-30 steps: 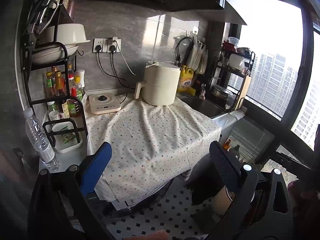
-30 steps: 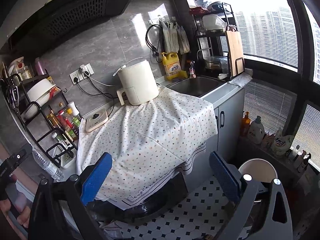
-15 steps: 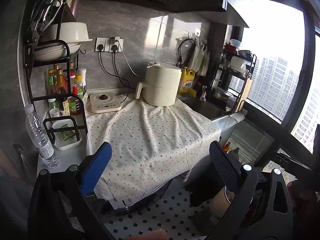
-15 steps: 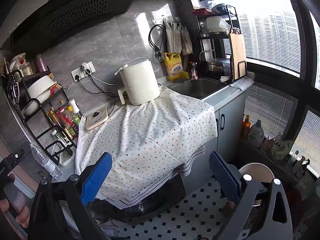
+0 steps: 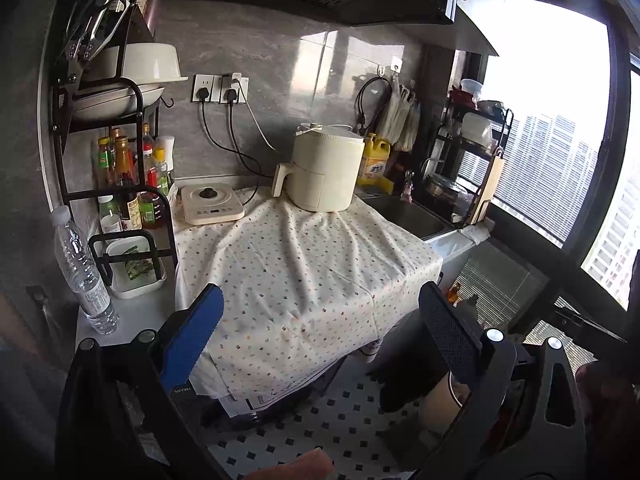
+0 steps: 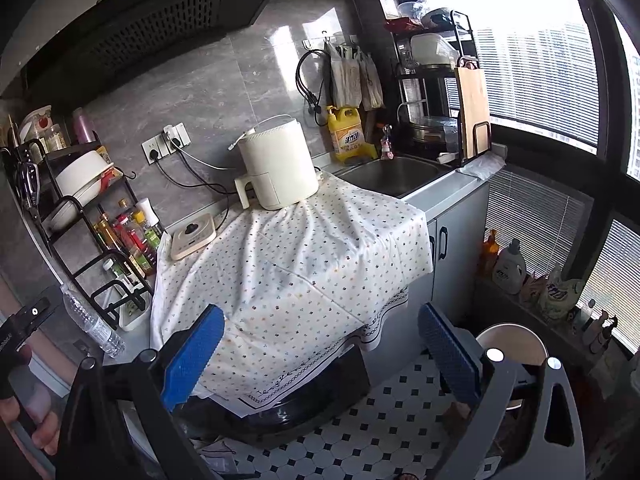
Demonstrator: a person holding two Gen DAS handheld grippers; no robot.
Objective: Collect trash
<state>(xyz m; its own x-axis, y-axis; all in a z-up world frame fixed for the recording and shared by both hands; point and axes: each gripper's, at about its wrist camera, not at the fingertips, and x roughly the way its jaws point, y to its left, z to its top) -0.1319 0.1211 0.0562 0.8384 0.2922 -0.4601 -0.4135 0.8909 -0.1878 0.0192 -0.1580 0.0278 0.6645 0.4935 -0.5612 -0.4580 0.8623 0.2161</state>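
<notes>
A clear plastic water bottle (image 5: 84, 276) stands upright on the grey counter's left end, beside a black rack; the right wrist view also shows the bottle (image 6: 94, 326). A white tray (image 5: 136, 268) at the rack's foot holds a green wrapper. A pale round bin (image 6: 512, 344) stands on the tiled floor at lower right, and the bin (image 5: 440, 404) is partly hidden behind a finger in the left wrist view. My left gripper (image 5: 320, 320) is open and holds nothing, well short of the counter. My right gripper (image 6: 320, 340) is open too, with nothing between its fingers.
A dotted cloth (image 5: 304, 272) drapes the counter and hangs over its front. On it stand a cream appliance (image 5: 324, 172) and a small cooktop (image 5: 212, 204). A sink (image 6: 392, 176) and dish rack lie right. Bottles (image 6: 508, 268) line the window ledge.
Both views have shifted only slightly. Both grippers stay open, and nothing on the counter has moved.
</notes>
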